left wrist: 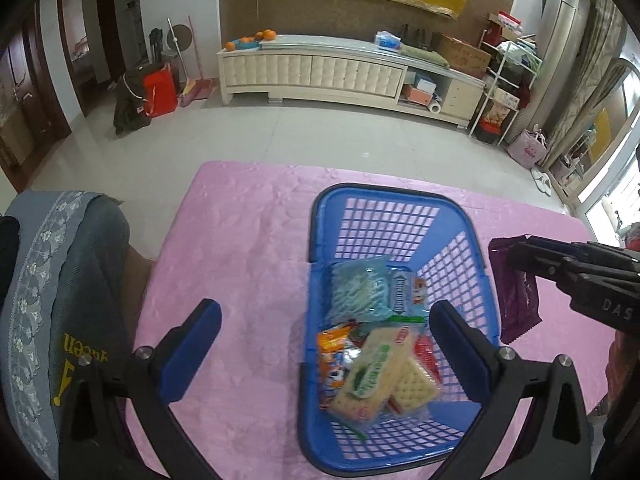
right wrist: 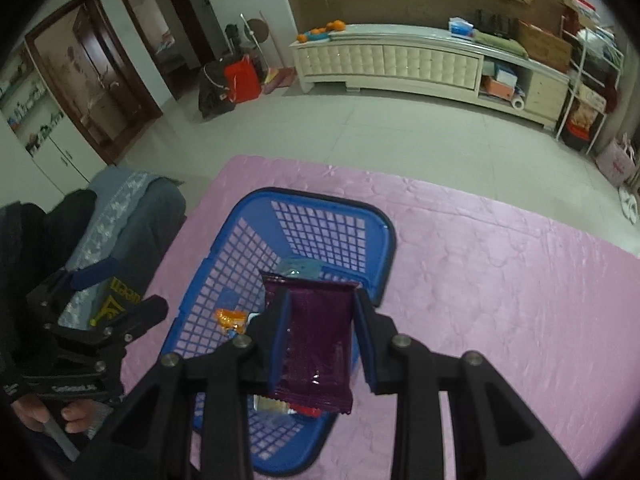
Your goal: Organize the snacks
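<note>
You have one blue basket (left wrist: 390, 208) on the pink surface (left wrist: 248, 240), holding about five snack packets. Your right gripper (right wrist: 321, 332) has its jaws clamped on one purple packet (right wrist: 316, 344), long axis running along the fingers, above the basket's right rim. Your left gripper (left wrist: 326, 354) hovers with jaws wide apart, holding nothing.

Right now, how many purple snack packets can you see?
1. The purple packet is pinched in the right claw, held above the blue basket. More could be hidden under the other snacks in the basket.
</note>
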`<state>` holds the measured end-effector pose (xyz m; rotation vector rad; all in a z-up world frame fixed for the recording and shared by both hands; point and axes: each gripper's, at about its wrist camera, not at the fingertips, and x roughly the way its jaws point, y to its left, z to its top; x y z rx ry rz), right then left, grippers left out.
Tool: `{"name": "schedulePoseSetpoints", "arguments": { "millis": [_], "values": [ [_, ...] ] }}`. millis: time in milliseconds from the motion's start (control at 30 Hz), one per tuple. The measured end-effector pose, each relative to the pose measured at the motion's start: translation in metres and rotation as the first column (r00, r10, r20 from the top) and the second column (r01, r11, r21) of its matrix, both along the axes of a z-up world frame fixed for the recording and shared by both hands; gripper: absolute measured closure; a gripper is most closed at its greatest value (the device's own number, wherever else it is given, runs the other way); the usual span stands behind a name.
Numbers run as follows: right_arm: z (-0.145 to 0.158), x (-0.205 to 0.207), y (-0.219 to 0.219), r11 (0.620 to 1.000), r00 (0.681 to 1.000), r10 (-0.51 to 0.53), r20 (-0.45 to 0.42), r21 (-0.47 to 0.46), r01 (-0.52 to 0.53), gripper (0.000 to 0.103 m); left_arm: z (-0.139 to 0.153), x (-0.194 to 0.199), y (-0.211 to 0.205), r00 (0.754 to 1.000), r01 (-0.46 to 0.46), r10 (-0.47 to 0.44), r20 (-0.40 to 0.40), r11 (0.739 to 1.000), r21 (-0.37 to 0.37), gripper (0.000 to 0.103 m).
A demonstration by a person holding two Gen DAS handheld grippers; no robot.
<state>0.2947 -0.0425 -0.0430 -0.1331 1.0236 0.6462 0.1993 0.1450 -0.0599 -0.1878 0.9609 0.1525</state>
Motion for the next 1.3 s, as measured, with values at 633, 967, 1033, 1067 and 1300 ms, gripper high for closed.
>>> {"name": "schedulePoseSetpoints", "arguments": {
  "millis": [633,967,1033,1067,1300],
  "values": [
    [-0.033,-0.021,-0.005,0.998,0.997,-0.049,0.063,-0.043,0.051,0.043,-0.007,-0.020,-0.006,0.996,0.002,-0.002,0.094,1.000,0.004,0.000],
    [-0.027,-0.099,-0.072,0.979,0.967,-0.189,0.170,0.103,0.173,0.041,0.013,-0.093,-0.070,0.952,0.085,-0.122,0.282,0.986,0.141,0.000],
    [-0.021,-0.117,-0.086,0.973,0.957,-0.214,0.193,0.125,0.193,0.039,0.018,-0.108,-0.087,0.939,0.092,-0.137,0.314,0.983,0.156,0.000],
    [-0.018,-0.125,-0.091,0.971,0.952,-0.223,0.207,0.135,0.198,0.037,0.021,-0.117,-0.096,0.931,0.094,-0.145,0.335,0.982,0.165,0.000],
    [0.010,-0.179,-0.127,0.959,0.908,-0.268,0.322,0.179,0.219,0.017,0.036,-0.157,-0.128,0.890,0.114,-0.173,0.422,0.980,0.160,0.000]
  ]
}}
